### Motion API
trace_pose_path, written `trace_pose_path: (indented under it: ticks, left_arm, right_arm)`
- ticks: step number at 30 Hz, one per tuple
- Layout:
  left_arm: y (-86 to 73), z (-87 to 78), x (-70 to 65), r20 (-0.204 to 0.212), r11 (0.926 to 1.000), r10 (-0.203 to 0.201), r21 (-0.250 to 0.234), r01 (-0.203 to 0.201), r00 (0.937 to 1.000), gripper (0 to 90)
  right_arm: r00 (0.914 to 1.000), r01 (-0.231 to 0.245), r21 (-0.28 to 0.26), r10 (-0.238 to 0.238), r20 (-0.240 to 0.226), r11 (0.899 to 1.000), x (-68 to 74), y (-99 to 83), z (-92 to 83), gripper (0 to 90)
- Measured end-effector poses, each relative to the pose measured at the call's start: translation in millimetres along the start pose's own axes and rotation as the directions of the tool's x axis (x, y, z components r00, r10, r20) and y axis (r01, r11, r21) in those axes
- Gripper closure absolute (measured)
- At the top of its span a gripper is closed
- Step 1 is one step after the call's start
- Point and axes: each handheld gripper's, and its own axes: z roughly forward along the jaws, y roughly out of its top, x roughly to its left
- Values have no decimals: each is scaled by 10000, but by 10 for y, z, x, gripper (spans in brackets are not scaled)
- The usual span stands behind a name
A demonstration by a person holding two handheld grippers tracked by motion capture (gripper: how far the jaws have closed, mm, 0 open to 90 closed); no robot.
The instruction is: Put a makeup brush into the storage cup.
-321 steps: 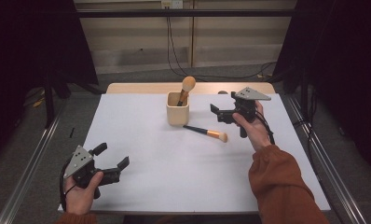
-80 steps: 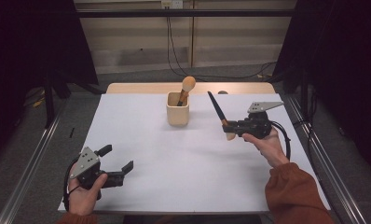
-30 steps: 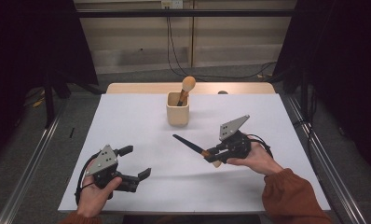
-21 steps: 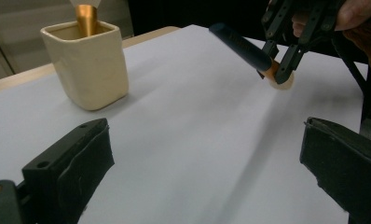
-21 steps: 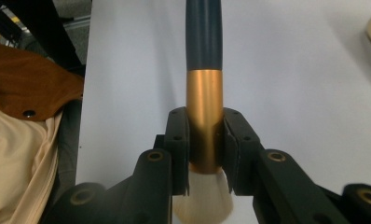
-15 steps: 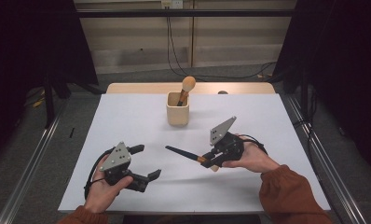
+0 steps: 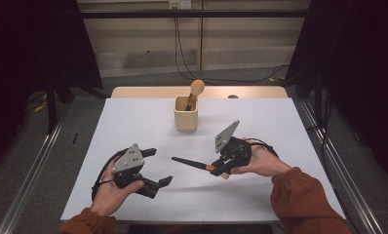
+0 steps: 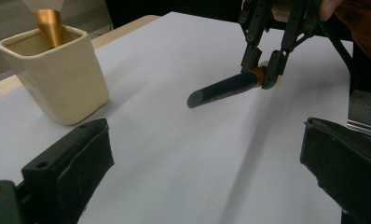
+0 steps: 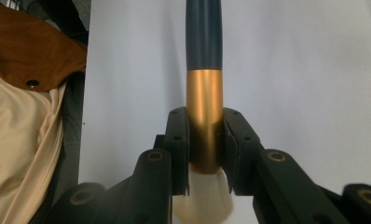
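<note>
My right gripper point(image 7: 219, 168) is shut on a makeup brush point(image 7: 192, 163) by its gold collar point(image 9: 204, 116), holding it just above the white table with the dark handle pointing left. The right gripper view has the pale bristles point(image 9: 203, 200) bulging out below the pads. The left gripper view looks at that brush point(image 8: 223, 88) and the right gripper point(image 8: 264, 65) from the handle end. My left gripper point(image 7: 157, 168) stands open at the front left, its two jaws wide apart and nothing between them. A cream cup point(image 7: 186, 113) at the back holds a second brush point(image 7: 195, 91).
The white table point(image 7: 133, 122) has a wooden strip point(image 7: 148, 92) along its far edge. Metal rails point(image 7: 31, 180) run along both sides on the floor. Cables point(image 7: 182, 53) hang on the wall behind. The person's orange sleeve point(image 7: 309, 200) comes in at the front right.
My right gripper has carried the brush from beside the cup down and toward the front middle, turning its handle to the left. My left gripper has moved right and slightly up toward it.
</note>
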Motion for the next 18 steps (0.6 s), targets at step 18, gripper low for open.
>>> trace_pose_path:
  ticks: [18]
  left_arm:
    - [236, 183, 87, 585, 9911, 56, 1324, -133, 9983, 23]
  right_arm:
    - [9991, 323, 1540, -274, -338, 9875, -76, 150, 70, 742]
